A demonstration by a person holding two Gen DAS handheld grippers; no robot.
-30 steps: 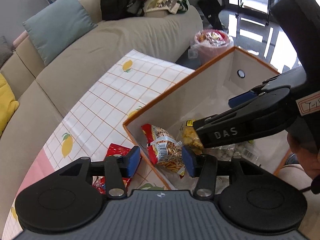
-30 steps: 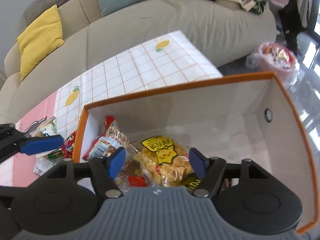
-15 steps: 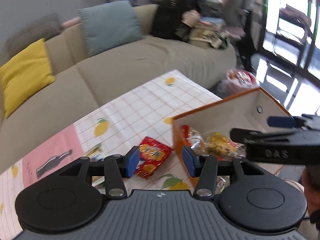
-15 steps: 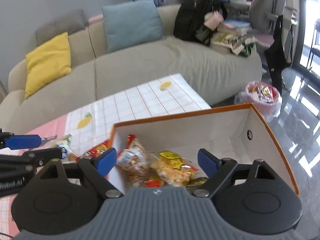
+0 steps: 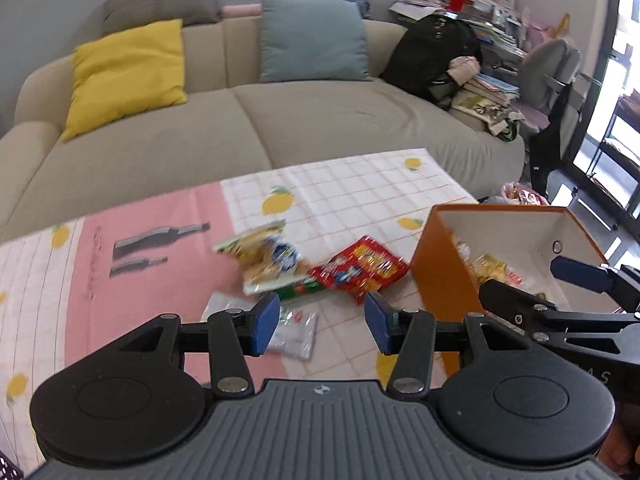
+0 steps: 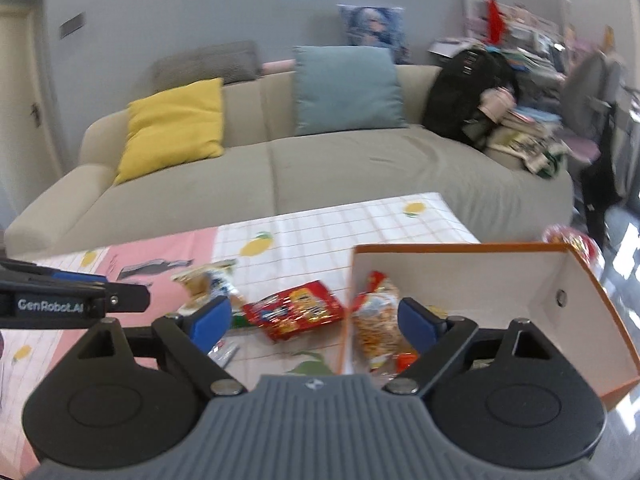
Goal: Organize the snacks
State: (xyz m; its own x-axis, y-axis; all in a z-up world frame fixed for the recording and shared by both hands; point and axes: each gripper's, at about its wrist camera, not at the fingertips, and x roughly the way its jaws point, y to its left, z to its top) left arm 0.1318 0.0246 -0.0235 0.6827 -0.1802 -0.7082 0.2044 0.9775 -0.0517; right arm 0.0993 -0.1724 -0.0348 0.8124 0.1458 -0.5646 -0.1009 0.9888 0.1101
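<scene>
Left tongs (image 5: 321, 323) above red packet (image 5: 360, 269)

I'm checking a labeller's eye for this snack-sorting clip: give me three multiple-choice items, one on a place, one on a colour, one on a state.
1. Where does the red snack packet lie?
A. on the tablecloth beside the box
B. inside the box
C. on the sofa

2. What colour is the outside of the box?
A. blue
B. orange
C. green

3. How is the left gripper?
A. shut on a packet
B. open, holding nothing
C. shut, empty

Answers:
1. A: the packet rests on the checked tablecloth, just left of the box wall.
2. B: the outer wall is orange, the inside white.
3. B: its blue pads stand apart with only the table visible between them.
</scene>
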